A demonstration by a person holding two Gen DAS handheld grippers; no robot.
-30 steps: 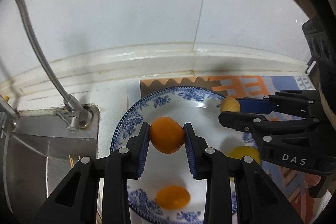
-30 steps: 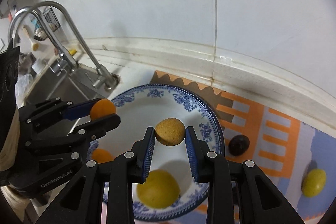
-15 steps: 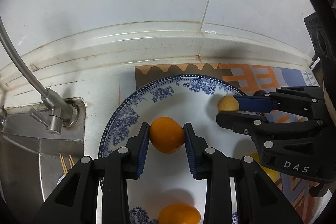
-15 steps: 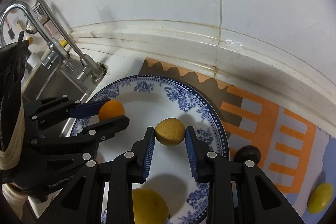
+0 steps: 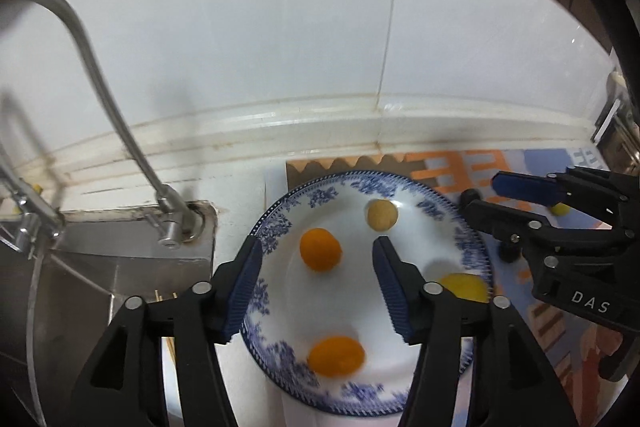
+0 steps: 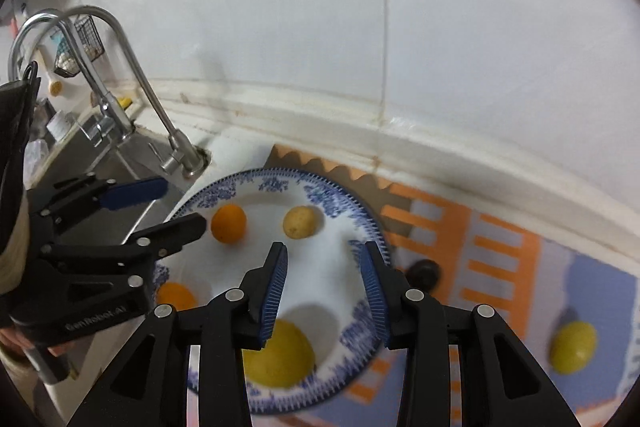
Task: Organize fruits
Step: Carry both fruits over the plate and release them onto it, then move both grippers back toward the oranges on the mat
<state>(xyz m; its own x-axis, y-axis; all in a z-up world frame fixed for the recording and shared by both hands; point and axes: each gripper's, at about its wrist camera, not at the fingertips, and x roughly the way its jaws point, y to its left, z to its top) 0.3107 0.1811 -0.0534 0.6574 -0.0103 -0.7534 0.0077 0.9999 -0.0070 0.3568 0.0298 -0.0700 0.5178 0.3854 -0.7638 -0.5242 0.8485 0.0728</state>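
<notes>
Fruits on glossy blue-patterned plate [image 5: 276,227]: two smooth oranges [image 5: 320,249], one speckled tan ball [image 5: 382,214], one lemon [image 6: 279,353]. Left gripper [image 5: 318,285], right gripper [image 6: 323,285] both spread, empty.

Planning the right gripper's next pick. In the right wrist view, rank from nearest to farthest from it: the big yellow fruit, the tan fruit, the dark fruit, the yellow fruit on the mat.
From the right gripper:
1. Big yellow fruit, on the plate, just below.
2. Tan fruit, ahead; close call with first.
3. Dark fruit, right, off the plate.
4. Small yellow fruit, far right, on the mat.
</notes>
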